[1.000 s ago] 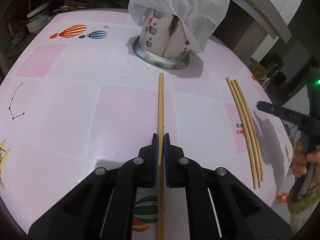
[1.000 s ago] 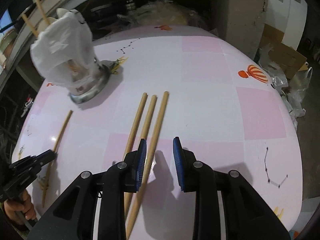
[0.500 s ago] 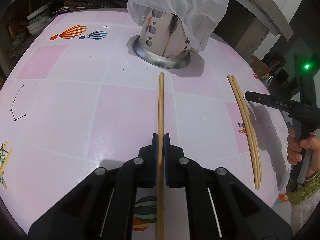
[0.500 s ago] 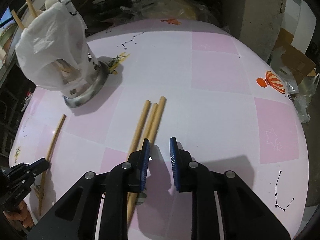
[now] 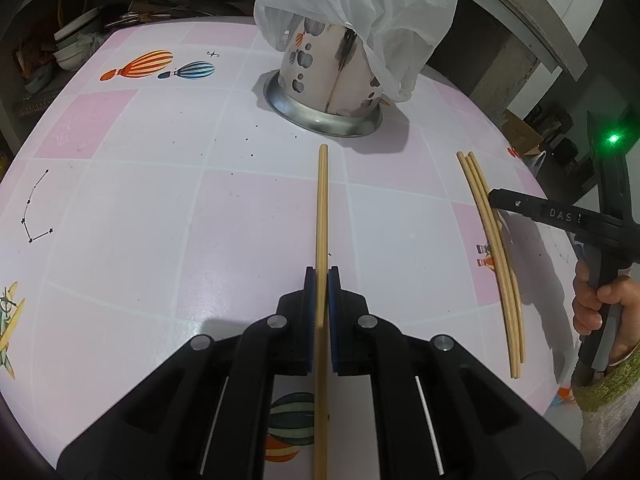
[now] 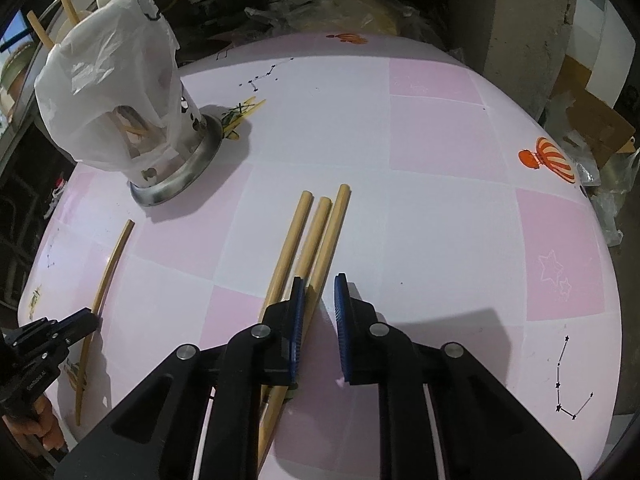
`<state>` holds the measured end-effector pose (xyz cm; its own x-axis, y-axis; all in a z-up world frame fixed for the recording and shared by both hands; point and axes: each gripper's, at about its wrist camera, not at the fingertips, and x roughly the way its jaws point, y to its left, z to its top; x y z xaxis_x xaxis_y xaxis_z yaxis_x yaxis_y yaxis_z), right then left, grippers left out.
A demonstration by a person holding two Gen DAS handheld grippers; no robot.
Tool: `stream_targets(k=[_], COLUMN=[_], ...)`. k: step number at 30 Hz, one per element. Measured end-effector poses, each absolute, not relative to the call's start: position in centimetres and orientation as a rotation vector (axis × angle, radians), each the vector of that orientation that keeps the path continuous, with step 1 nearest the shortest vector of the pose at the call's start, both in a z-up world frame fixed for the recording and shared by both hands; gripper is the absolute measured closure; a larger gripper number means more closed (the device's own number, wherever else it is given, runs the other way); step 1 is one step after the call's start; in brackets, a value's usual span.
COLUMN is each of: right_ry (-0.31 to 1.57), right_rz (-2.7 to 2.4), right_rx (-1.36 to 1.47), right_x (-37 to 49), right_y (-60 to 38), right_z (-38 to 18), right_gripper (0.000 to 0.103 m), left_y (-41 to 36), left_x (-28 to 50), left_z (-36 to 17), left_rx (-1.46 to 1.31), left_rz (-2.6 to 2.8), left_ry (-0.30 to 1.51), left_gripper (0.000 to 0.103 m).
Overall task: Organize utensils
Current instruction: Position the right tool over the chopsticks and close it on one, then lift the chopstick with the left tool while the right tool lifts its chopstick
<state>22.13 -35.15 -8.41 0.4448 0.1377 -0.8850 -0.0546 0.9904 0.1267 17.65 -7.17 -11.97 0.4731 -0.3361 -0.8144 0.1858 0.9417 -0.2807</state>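
Left wrist view: the left gripper is clamped tight on one chopstick, the blue pads pressing its shaft from both sides. The stick runs straight ahead along the fingers, its far end aimed at the holder, a perforated metal cup on a flared steel base, draped with a white plastic bag. Holding the stick in line with the fingers likely makes it easy to tip into the cup. To the right, three more chopsticks lie side by side on the pink table. The right gripper comes in over them, carried by a hand at the frame's edge.

Right wrist view: the right gripper hangs low over the same three chopsticks, which touch each other and fan slightly toward the far end. Its jaws are closing, with a narrow gap left between the pads. The rightmost stick passes into that gap against the left pad; the other two run under or outside the left finger. The right pad does not appear to press on anything yet, so I judge nothing is gripped. The aim seems to be picking one stick off the edge of the bundle. The holder stands far left, with sticks already inside poking through the bag. The left gripper holds its chopstick at the lower left.
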Motion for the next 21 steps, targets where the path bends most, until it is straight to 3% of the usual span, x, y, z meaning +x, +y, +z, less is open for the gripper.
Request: stream_targets(k=[21], right_ry=[1.091], right_rz=[0.129], right_rx=[0.075], right_x=[16.5], right_y=[-36.9], right_z=[-8.6], right_gripper=[0.097], left_y=[-7.1], left_x=[15.8], left_z=[-12.1], left_rx=[-0.184], left_rz=[-0.366], left_ry=[1.073], left_gripper=[0.098])
